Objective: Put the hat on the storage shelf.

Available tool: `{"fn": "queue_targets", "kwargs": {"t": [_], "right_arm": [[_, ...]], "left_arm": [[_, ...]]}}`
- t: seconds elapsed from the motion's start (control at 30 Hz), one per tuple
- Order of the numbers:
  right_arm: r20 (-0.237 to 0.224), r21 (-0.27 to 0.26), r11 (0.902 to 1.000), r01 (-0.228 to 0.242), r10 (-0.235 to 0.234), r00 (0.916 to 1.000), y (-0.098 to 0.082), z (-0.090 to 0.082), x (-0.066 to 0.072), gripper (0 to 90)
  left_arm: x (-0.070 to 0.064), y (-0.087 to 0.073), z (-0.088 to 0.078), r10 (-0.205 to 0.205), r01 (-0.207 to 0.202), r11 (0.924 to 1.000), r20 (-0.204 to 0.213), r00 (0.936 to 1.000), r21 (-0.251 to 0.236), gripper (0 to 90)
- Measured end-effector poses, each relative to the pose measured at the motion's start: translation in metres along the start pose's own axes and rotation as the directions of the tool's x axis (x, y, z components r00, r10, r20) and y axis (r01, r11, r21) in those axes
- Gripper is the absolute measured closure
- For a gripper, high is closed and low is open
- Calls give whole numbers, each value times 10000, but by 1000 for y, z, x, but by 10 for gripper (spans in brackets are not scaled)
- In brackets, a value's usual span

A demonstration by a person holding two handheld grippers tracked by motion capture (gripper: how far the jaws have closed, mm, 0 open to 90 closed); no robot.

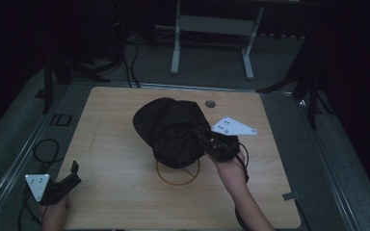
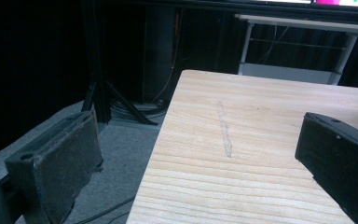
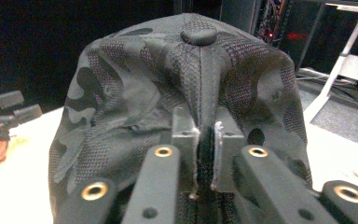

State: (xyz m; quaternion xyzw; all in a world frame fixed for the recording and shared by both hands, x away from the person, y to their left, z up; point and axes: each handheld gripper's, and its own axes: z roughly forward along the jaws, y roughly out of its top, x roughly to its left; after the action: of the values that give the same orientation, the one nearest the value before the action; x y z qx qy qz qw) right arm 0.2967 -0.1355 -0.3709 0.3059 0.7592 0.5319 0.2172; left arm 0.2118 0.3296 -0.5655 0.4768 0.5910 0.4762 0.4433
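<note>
One fold of the cap (image 3: 186, 88) sits pinched in the right claw (image 3: 206, 140).

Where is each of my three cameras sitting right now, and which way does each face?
High view: above the person's side, facing forward and down on the pale wooden table; both forearms show.
Left gripper view: on the left tool, jaws apart, facing the table's left edge and floor.
Right gripper view: on the right tool, pinching the dark camouflage mesh cap.
Shared: cap in high and right views.
</note>
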Motion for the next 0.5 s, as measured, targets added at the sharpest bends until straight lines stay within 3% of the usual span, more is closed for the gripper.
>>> {"fn": "queue_targets", "kwargs": {"t": [0.17,0.23,0.5], "right_arm": [[-21,72,9999,-81,81,10000,-4,4,-1,732],[-240,229,9996,-137,142,9996,-6,7,-1,700],[-169,399,9992,94,-88,9998,-10,11,2,614]], "left_arm": [[0,0,0,-5,5,10000,10,10000,7,6],[0,0,0,-21,21,10000,11,10000,-17,6],[0,0,0,-33,33,10000,29,10000,-11,6]]}}
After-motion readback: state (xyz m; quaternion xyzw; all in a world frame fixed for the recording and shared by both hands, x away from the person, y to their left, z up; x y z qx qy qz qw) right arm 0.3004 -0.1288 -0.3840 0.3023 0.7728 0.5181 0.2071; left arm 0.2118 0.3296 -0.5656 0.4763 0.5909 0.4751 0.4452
